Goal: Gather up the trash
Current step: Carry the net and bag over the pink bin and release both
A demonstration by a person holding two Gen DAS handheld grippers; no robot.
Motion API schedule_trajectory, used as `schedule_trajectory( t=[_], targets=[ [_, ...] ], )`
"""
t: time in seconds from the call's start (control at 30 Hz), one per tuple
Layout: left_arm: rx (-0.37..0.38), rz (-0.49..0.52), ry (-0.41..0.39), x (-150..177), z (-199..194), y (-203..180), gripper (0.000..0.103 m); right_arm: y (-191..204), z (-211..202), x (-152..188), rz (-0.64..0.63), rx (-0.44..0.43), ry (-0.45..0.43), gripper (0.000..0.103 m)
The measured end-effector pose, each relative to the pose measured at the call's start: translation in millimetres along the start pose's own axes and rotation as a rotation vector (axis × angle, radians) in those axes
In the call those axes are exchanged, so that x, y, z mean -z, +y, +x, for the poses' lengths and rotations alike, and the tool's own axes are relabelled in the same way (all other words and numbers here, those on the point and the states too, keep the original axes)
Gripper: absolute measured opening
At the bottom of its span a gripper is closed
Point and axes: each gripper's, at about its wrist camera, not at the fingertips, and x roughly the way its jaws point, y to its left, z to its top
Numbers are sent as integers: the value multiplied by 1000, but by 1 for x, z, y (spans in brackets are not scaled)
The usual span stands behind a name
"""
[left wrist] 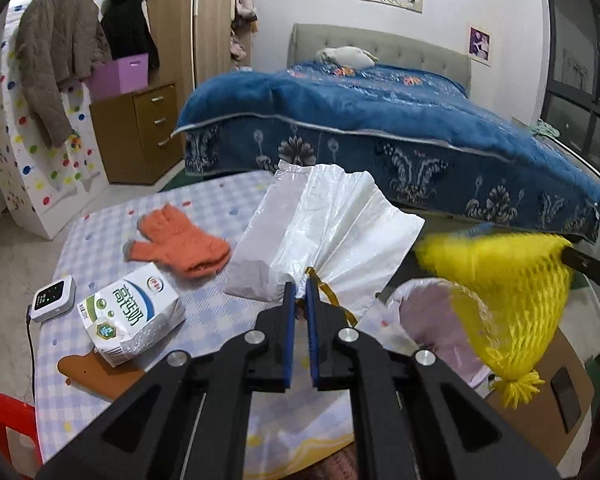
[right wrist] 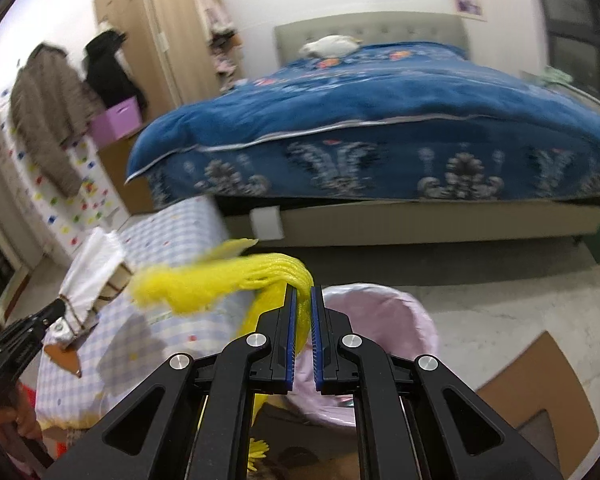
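Currently my left gripper (left wrist: 300, 294) jaws pinch the white plastic bag (left wrist: 332, 224) at its gathered neck above the counter (left wrist: 100, 240); right gripper (right wrist: 303, 300) jaws clamp the yellow foam net (right wrist: 220, 280) over the lined bin (right wrist: 400, 320). Both light, limp, slippery: grip bunched folds

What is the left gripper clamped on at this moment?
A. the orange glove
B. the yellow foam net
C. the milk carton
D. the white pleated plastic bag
D: in the left wrist view the left gripper is shut on the gathered end of the white pleated plastic bag, while the orange glove and milk carton lie untouched on the table and the yellow foam net is pinched by the right gripper.
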Motion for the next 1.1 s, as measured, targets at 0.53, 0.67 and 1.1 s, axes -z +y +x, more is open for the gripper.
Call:
schedule_trajectory(
  t=[0.53, 0.67, 1.1],
  targets=[
    [201, 125, 90, -2, 56, -110, 4, -61, 43, 13, 82, 74, 91, 7],
    [244, 147, 131, -2, 83, -135, 4, -65, 68, 14, 89, 70, 131, 7],
    [316, 214, 260, 5, 159, -185, 11, -84, 135, 22, 126, 69, 236, 35]
  ],
)
